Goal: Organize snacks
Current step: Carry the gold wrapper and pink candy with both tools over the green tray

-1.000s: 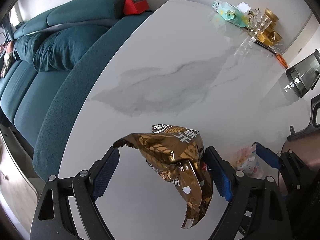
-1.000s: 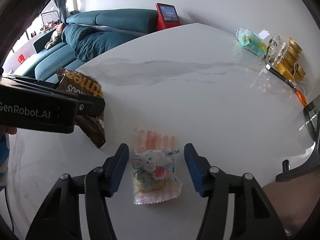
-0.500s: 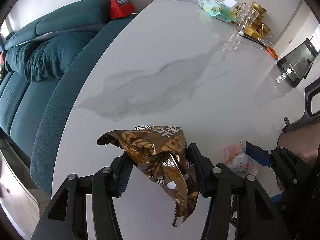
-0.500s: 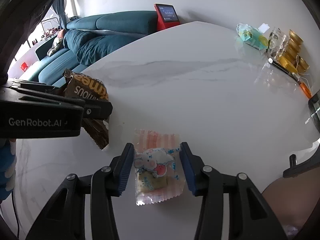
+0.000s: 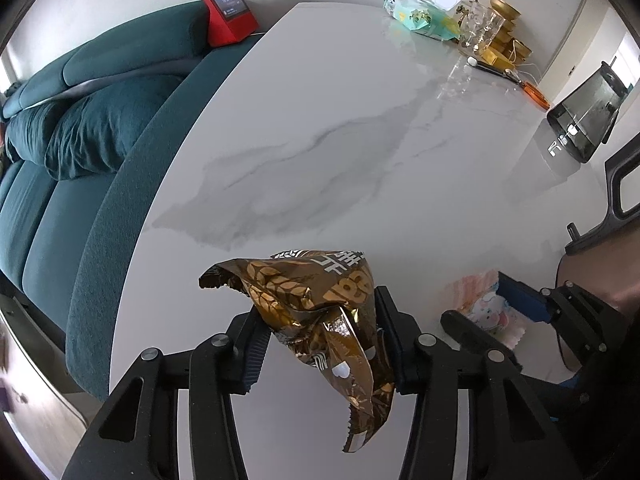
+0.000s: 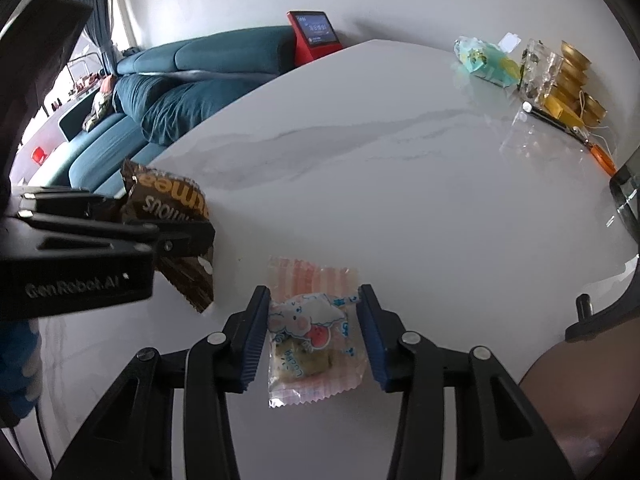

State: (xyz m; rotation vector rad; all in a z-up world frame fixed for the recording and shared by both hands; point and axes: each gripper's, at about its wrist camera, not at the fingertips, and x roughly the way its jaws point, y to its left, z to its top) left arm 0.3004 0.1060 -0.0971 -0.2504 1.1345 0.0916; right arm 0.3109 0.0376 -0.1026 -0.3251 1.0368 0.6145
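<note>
A crumpled brown-and-gold snack bag (image 5: 312, 312) hangs off the white marble table (image 5: 320, 140) between the pads of my left gripper (image 5: 320, 320). Its jaws are closing and press the bag from both sides. From the right wrist view the same bag (image 6: 172, 200) and left gripper (image 6: 180, 240) are at the left. A pink snack packet (image 6: 312, 340) with a cartoon animal lies flat on the table. My right gripper (image 6: 313, 300) straddles it, jaws closing, with both blue pads against the wrapper's side edges. The left wrist view shows this packet (image 5: 480, 304) at the lower right.
A teal sofa (image 5: 80, 140) runs along the table's left edge, with a red smart display (image 5: 228, 12) at its far end. At the far right of the table stand a green packet (image 5: 420, 20), glass and gold tins (image 5: 504, 36) and a dark container (image 5: 584, 120).
Both grippers' jaws have narrowed. The left pads came in onto the brown bag and lifted it slightly. The right pads came in to the pink packet's edges.
</note>
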